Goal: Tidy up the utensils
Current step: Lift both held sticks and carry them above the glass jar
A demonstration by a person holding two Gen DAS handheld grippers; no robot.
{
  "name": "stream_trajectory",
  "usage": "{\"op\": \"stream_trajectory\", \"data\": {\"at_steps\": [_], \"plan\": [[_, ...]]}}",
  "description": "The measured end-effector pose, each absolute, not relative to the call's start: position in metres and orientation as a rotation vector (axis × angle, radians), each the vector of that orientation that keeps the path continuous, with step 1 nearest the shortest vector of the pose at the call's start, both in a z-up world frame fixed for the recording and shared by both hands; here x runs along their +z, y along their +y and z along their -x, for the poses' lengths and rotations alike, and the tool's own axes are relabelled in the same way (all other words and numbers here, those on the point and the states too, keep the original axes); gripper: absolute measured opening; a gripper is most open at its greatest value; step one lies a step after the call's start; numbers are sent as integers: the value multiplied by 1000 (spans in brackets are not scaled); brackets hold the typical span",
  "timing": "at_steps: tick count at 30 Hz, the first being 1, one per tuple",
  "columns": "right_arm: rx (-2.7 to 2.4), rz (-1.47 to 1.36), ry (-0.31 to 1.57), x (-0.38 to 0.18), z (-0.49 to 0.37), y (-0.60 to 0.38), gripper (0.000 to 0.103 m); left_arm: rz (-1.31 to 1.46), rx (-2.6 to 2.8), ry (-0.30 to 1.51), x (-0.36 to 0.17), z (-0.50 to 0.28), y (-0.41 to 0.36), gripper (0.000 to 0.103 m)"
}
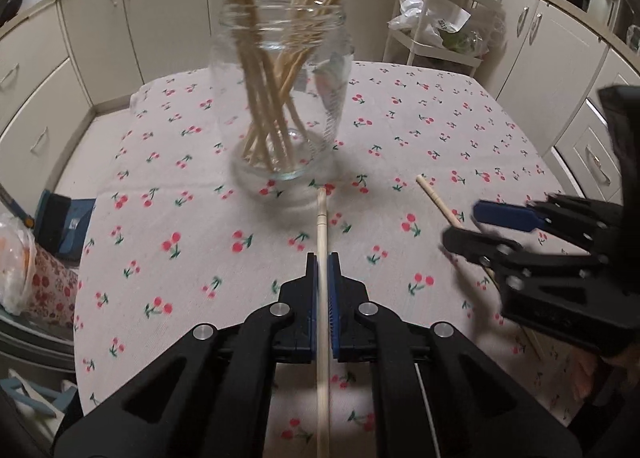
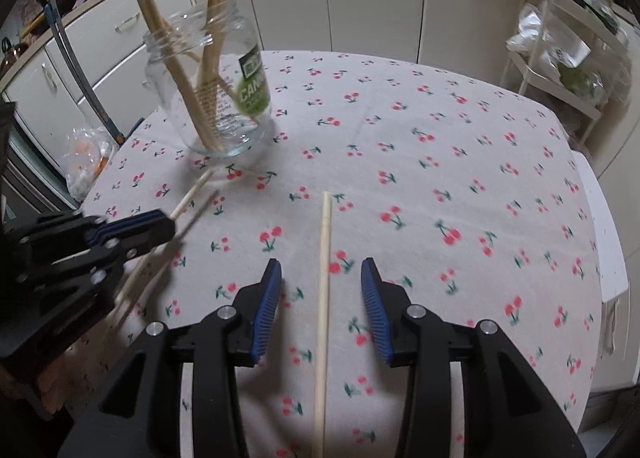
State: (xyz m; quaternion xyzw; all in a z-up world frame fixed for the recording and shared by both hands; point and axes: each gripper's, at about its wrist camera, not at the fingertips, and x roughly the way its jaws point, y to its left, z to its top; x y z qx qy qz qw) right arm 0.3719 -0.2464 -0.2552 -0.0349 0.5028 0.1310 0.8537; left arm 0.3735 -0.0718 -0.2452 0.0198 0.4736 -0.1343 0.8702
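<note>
Left gripper [image 1: 323, 270] clamped tight on one chopstick [image 1: 322, 225], tip pointing at glass jar [image 1: 280, 97]. Jar sits mid-table toward far edge of cherry-print tablecloth [image 1: 400, 129], already stuffed with bundle of chopsticks [image 1: 256, 69]. Right gripper [image 2: 320, 278] jaws spread, straddling second chopstick [image 2: 323, 258] lying flat on cloth nearer right edge, pads not touching it.

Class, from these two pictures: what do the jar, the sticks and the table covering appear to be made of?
Jar: clear glass, likely; see-through, glinting, threaded rim.
Sticks: pale matte wood or bamboo, probably chopsticks.
Table covering: woven cloth by its matte surface, printed with red cherries.
</note>
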Motion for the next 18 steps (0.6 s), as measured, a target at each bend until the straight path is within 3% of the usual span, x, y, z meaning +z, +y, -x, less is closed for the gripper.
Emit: {"op": "stream_trajectory", "data": {"at_steps": [3, 4, 5, 15, 18], "plan": [[268, 102, 1059, -259, -377, -242, 35, -25, -287, 999, -246, -373, -67, 5], [255, 125, 1055, -259, -377, -241, 15, -18, -288, 1002, -247, -374, -66, 5], [255, 132, 1054, -258, -377, -241, 7, -13, -290, 1006, -248, -374, -65, 5], [262, 52, 1088, -257, -363, -259, 6, -43, -302, 1023, -250, -384, -71, 5], [265, 72, 1090, -256, -370, -256, 17, -48, -292, 1028, -251, -390, -73, 13]]}}
